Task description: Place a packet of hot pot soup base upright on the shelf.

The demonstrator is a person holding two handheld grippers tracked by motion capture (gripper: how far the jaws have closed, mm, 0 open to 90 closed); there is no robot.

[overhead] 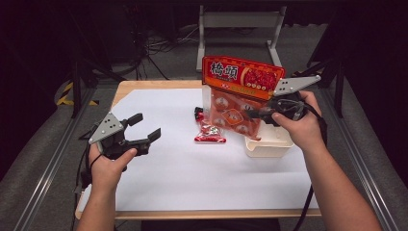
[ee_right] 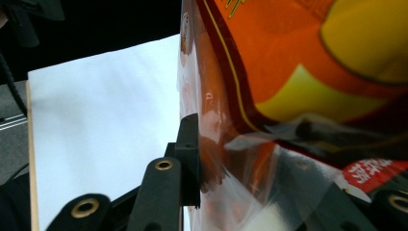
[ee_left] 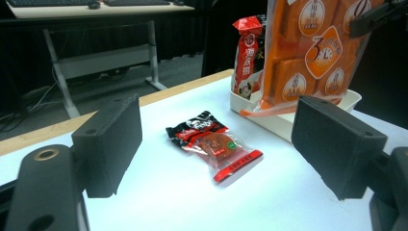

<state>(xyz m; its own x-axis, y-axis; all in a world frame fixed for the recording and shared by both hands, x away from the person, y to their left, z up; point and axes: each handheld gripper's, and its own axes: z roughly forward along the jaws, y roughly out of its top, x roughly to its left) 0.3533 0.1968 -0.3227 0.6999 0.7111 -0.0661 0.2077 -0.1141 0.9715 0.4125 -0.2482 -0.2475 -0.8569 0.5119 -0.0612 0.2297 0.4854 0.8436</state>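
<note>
I've got the white-covered counter (overhead: pixel 192 178) under me. On it, at my right, one cream tray (overhead: pixel 267 146) holds an upright red packet (ee_left: pixel 246 57). One big orange snack bag (overhead: pixel 239 98) hangs over that tray, bottom edge at its rim, pinched in my right tongs (overhead: pixel 260 114), jaws closed on its clear film. Mid-counter, just left of the tray, two small wrappers lie touching: one black-and-red (ee_left: pixel 196 127), one clear with a red strip (ee_left: pixel 224 150). My left tongs (overhead: pixel 144 129) gape wide, empty, pointing at them, clear path between.
</note>
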